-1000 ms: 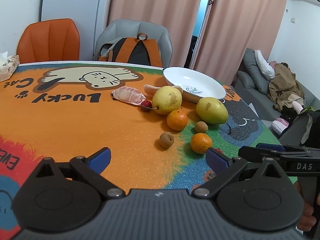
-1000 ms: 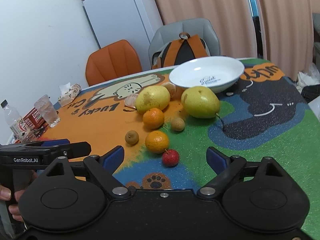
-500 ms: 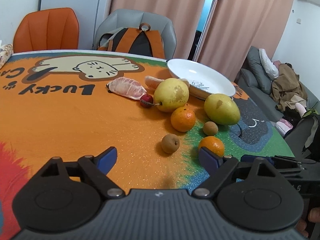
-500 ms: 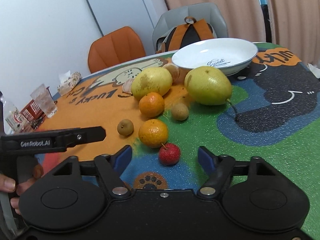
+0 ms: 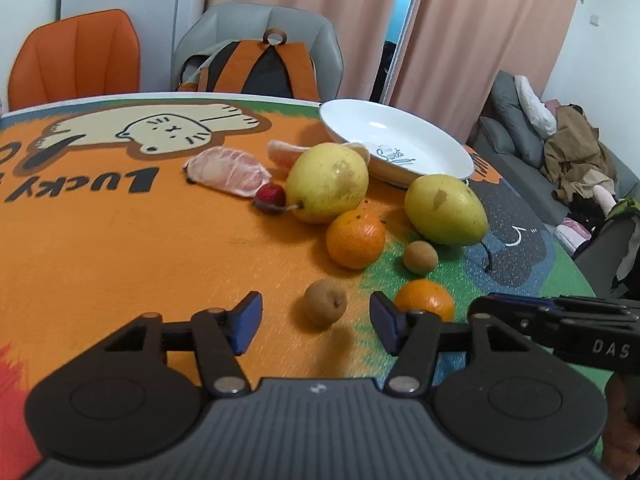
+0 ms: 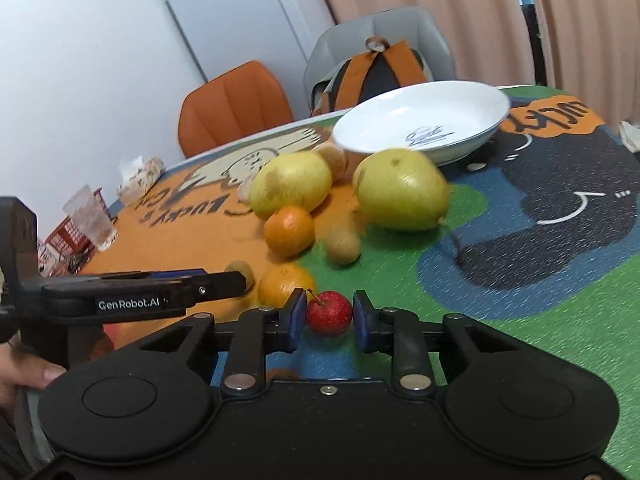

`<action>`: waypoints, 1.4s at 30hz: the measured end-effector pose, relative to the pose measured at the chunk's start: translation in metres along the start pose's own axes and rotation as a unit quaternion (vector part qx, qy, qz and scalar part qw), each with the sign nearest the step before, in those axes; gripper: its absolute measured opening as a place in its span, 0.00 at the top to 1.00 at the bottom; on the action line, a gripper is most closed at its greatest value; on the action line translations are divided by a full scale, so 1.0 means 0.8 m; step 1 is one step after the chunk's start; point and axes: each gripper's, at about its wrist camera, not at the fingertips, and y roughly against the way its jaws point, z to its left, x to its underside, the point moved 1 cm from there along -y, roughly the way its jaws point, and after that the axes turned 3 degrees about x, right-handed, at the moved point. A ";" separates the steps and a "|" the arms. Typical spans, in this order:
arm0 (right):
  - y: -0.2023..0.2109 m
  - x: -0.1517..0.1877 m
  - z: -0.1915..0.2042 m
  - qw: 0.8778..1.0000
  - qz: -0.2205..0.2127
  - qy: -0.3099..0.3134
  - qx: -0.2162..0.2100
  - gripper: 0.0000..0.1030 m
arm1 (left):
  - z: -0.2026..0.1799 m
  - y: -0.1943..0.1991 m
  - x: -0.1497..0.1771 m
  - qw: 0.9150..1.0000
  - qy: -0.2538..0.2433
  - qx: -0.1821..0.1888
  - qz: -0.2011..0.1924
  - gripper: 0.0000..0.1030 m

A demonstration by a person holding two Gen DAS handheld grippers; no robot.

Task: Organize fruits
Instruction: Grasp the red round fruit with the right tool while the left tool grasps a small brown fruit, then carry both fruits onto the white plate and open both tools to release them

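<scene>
My right gripper (image 6: pixel 329 317) has its blue pads closed around a small red fruit (image 6: pixel 329 314) on the table mat. My left gripper (image 5: pixel 316 322) is open, its pads on either side of a small brown fruit (image 5: pixel 325 301). Nearby lie two oranges (image 5: pixel 355 233) (image 5: pixel 425 298), two yellow pears (image 5: pixel 327 182) (image 5: pixel 445 209), another brown fruit (image 5: pixel 420 256), a second red fruit (image 5: pixel 271 195) and peeled citrus segments (image 5: pixel 228 171). A white bowl (image 5: pixel 432 148) stands empty behind them; it also shows in the right wrist view (image 6: pixel 424 122).
A tissue pack (image 6: pixel 140 172), a glass (image 6: pixel 91 222) and a red basket (image 6: pixel 64 236) stand at the table's left side. An orange chair (image 5: pixel 76 58) and a grey chair with a backpack (image 5: pixel 260 64) stand behind the table. A sofa (image 5: pixel 532 148) is to the right.
Both grippers moved forward toward the fruit. The right gripper's pads closed in around the small red fruit. The left gripper narrowed and now brackets the small brown fruit.
</scene>
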 end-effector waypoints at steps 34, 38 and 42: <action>-0.018 -0.116 -0.032 0.998 -0.057 -0.011 0.014 0.74 | 0.007 0.000 -0.084 1.000 0.010 0.006 -0.027 0.77; -0.026 -0.127 -0.035 0.998 -0.060 -0.009 0.016 0.74 | 0.007 -0.001 -0.102 0.999 0.012 0.006 -0.043 0.77; -0.040 -0.136 -0.045 0.998 -0.054 -0.016 0.022 0.74 | 0.006 -0.004 -0.116 0.998 0.015 0.005 -0.053 0.77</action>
